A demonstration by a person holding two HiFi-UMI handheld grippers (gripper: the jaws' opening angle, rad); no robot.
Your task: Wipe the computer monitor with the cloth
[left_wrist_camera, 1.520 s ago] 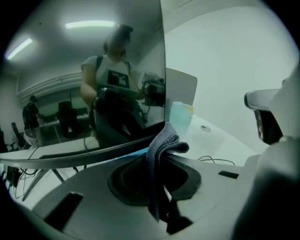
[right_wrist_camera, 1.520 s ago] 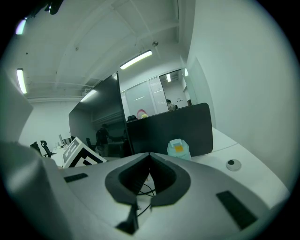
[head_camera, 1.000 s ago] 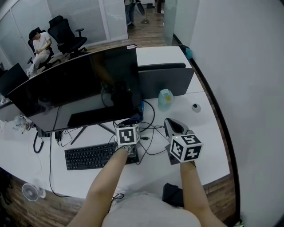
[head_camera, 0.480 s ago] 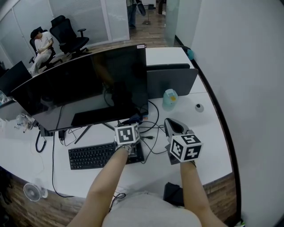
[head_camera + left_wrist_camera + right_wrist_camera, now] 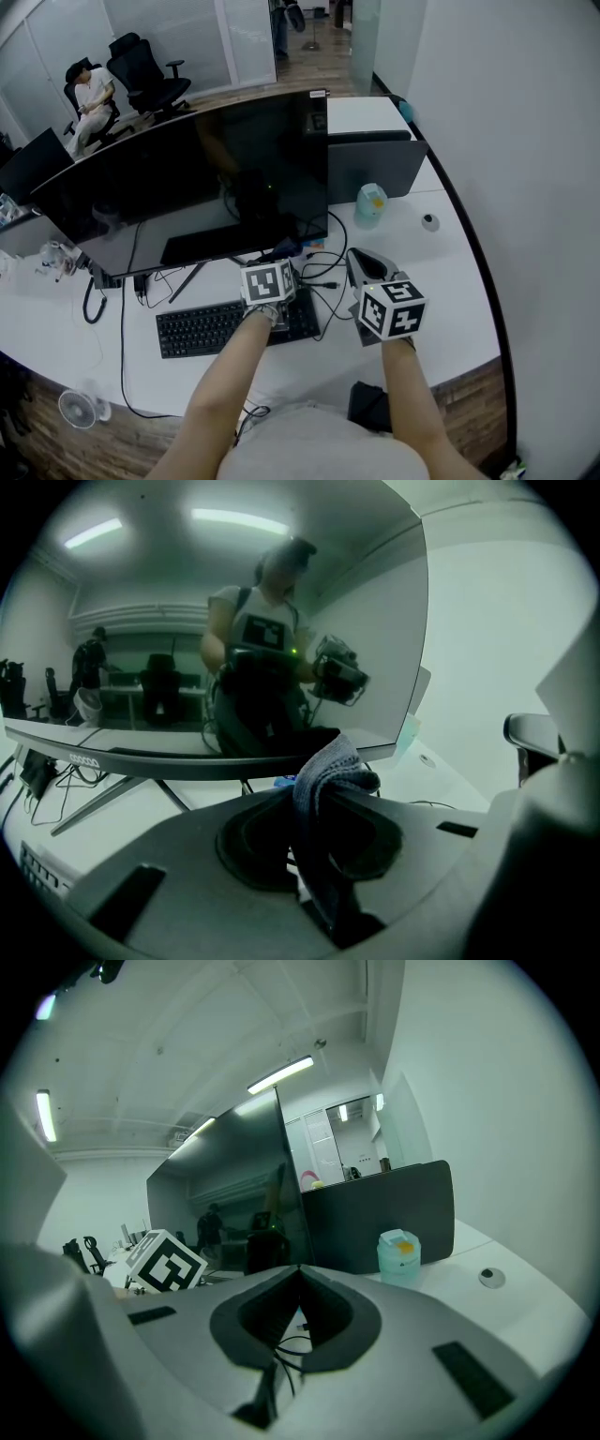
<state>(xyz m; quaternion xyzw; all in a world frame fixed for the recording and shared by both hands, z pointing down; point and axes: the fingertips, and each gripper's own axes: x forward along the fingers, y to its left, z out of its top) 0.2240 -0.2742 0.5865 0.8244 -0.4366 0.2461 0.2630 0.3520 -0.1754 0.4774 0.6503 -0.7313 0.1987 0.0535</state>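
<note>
Left gripper (image 5: 311,803) is clamped on the cloth (image 5: 330,766). The cloth bunches up above the jaws, apparently just short of the monitor (image 5: 187,187). Right gripper (image 5: 300,1274) is closed on nothing.

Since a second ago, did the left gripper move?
Yes. The left hand-held gripper shifted slightly left along the keyboard, away from its right end.

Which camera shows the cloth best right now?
The left gripper view: the grey cloth is pinched in the left gripper's jaws, up close. The head view hides it behind that gripper's marker cube; the right gripper view misses it.
</note>
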